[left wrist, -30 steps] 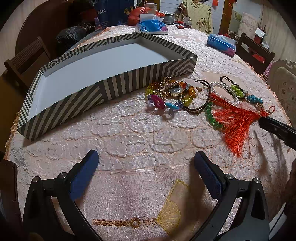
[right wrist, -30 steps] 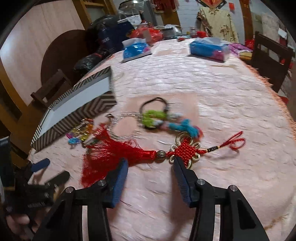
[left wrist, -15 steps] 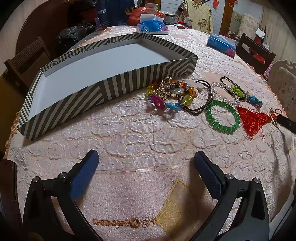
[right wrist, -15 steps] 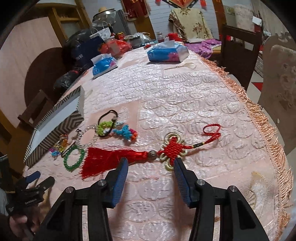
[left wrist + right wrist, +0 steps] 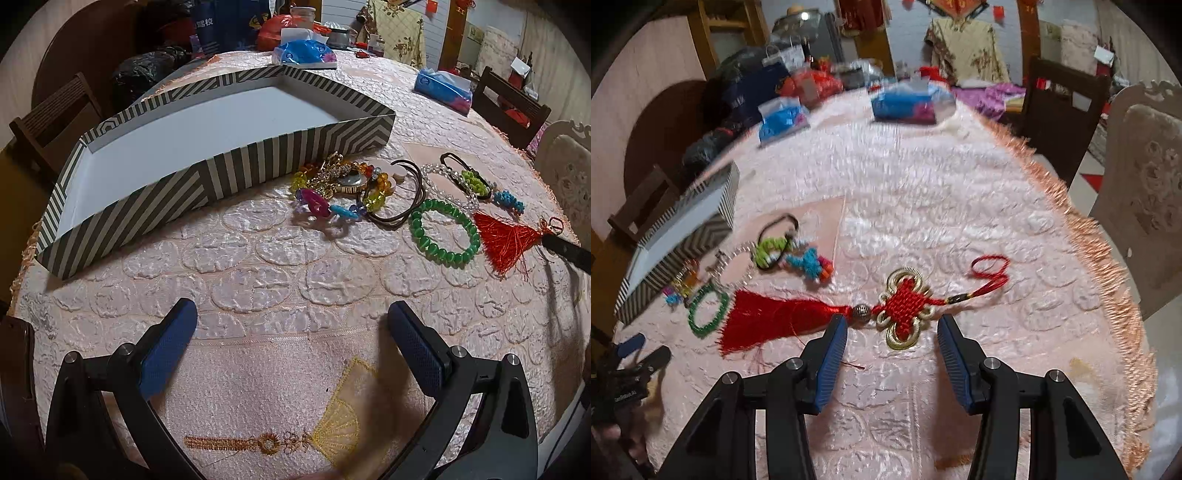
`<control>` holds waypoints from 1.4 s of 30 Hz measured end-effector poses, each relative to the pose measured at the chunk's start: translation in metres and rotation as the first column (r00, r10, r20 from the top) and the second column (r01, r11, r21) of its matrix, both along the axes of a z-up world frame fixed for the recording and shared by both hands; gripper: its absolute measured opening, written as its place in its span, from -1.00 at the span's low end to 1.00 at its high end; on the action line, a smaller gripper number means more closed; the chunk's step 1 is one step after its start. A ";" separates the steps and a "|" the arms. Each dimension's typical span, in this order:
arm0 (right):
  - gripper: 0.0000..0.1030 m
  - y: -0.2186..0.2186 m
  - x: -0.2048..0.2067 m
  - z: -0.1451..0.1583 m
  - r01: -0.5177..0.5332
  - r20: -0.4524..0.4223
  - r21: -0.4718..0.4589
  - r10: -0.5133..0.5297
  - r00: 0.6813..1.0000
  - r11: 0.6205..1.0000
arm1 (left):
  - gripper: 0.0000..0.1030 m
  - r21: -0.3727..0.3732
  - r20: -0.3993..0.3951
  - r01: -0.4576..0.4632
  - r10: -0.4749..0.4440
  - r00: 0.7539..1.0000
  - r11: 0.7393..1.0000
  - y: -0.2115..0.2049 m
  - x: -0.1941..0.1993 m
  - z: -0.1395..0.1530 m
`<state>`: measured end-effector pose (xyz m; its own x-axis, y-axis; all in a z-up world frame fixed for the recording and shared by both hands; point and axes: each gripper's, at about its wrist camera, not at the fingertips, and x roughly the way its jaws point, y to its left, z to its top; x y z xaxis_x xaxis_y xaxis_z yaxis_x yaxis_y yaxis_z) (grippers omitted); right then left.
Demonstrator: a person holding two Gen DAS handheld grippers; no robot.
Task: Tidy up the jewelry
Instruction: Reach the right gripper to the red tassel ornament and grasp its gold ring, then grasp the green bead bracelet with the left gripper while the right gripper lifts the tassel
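A striped box [image 5: 207, 173] with a white inside lies on the pink tablecloth, also in the right wrist view [image 5: 683, 229]. Beside it lies a heap of colourful bead bracelets [image 5: 332, 184], a green bead bracelet [image 5: 445, 230] [image 5: 707, 310], a dark cord loop [image 5: 402, 192] and a green and blue charm [image 5: 792, 253]. A red Chinese knot with a tassel [image 5: 901, 306] lies flat just ahead of my open, empty right gripper [image 5: 892, 328]. Its tassel [image 5: 506, 240] shows in the left wrist view. My left gripper [image 5: 291, 332] is open and empty, short of the jewelry.
Two blue tissue packs [image 5: 304, 55] [image 5: 443, 86] lie at the far end of the table. Bags are piled beyond them [image 5: 812, 81]. Chairs stand around: one at left [image 5: 55, 114], others at right [image 5: 1067, 107] [image 5: 1145, 192]. The fringed table edge [image 5: 1108, 258] runs along the right.
The red knot and tassel were dragged right, off the green bracelet, and now lie stretched out flat. My right gripper has swung with them. My left gripper has not moved.
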<state>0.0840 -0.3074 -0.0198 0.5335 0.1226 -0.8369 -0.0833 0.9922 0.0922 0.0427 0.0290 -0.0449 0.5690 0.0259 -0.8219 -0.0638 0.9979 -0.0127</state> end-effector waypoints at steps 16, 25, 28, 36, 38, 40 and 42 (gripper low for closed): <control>-0.04 0.000 0.040 -0.005 0.066 0.032 0.064 -0.068 0.997 0.996 | 0.99 0.000 0.001 -0.001 0.001 1.000 1.000 0.000 0.000 0.000; -0.83 0.017 0.042 -0.007 -0.029 0.080 0.024 0.027 0.996 0.999 | 0.99 0.000 0.001 -0.001 0.001 1.000 1.000 0.000 0.000 0.000; -0.84 0.014 0.037 -0.006 -0.028 0.081 0.025 0.026 0.996 0.999 | 0.99 0.000 0.000 0.000 0.000 1.000 1.000 0.000 0.000 0.000; -0.84 0.004 0.010 0.003 -0.017 0.127 -0.076 0.026 0.992 0.997 | 0.99 -0.007 -0.013 0.026 -0.026 1.000 1.000 0.001 0.001 0.001; -0.85 0.000 0.004 0.008 0.015 0.165 -0.152 0.010 0.986 0.988 | 0.99 -0.049 -0.006 0.038 -0.039 0.999 0.998 0.003 0.001 0.004; -0.85 -0.008 0.001 0.011 0.061 0.195 -0.196 -0.022 0.981 0.979 | 0.99 -0.107 0.018 0.042 -0.040 0.999 0.993 0.005 0.002 0.011; -0.85 -0.019 0.000 0.014 0.098 0.206 -0.190 -0.058 0.977 0.977 | 0.99 -0.142 0.047 0.079 -0.073 0.996 0.987 -0.002 0.005 0.021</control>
<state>0.0838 -0.3259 -0.0062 0.6919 -0.0838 -0.7171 -0.0016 0.9931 -0.1176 0.0479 0.0272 -0.0237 0.5986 -0.1355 -0.7895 0.0159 0.9874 -0.1575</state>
